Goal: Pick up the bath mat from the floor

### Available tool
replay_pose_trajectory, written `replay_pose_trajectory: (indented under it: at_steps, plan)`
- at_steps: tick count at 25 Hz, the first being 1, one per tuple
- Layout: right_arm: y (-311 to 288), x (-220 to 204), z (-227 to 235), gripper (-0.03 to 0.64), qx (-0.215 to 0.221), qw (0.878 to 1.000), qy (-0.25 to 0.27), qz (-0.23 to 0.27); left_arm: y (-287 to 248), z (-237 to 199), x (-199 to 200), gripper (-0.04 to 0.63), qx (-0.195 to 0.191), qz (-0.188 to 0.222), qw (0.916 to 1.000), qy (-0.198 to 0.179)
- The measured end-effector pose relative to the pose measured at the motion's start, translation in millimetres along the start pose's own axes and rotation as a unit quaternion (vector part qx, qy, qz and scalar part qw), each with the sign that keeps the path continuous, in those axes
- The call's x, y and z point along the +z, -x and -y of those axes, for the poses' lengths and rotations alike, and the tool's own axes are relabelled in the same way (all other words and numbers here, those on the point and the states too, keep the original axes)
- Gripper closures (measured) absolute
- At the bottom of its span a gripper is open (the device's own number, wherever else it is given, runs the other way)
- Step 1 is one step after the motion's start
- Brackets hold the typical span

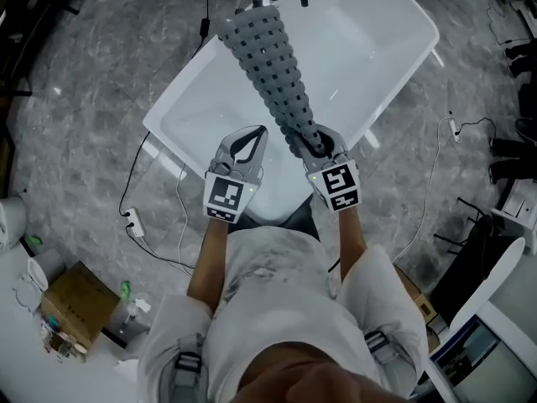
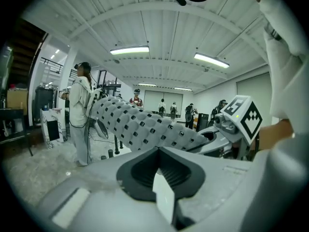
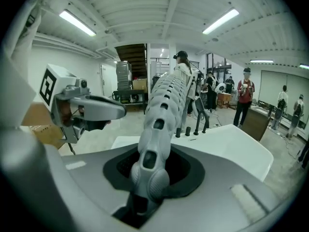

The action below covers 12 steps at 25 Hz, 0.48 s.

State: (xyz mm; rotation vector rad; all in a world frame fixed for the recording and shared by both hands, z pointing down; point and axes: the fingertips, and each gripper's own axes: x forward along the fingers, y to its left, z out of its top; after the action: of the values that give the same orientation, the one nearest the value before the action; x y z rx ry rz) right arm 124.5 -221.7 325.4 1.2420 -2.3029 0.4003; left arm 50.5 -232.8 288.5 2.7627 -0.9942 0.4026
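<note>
Bath mat clenched at one end in your right gripper so it lifts whole; left gripper closed, empty.

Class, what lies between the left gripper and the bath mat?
Nothing: the head view shows a bare gap between left gripper and bath mat, white tub beneath.

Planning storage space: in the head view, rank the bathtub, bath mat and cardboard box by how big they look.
1. bathtub
2. bath mat, held nearer the camera by the right gripper, so it may look oversized
3. cardboard box
</note>
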Motion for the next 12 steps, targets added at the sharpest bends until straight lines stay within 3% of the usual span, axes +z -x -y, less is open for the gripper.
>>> replay_pose_trajectory:
  at_steps: [12]
  plan:
    - [77,50,-15,0.522,-0.017,0.997,-0.019,0.071,39,27,50,0.592,-0.011,0.034,0.9989,-0.03]
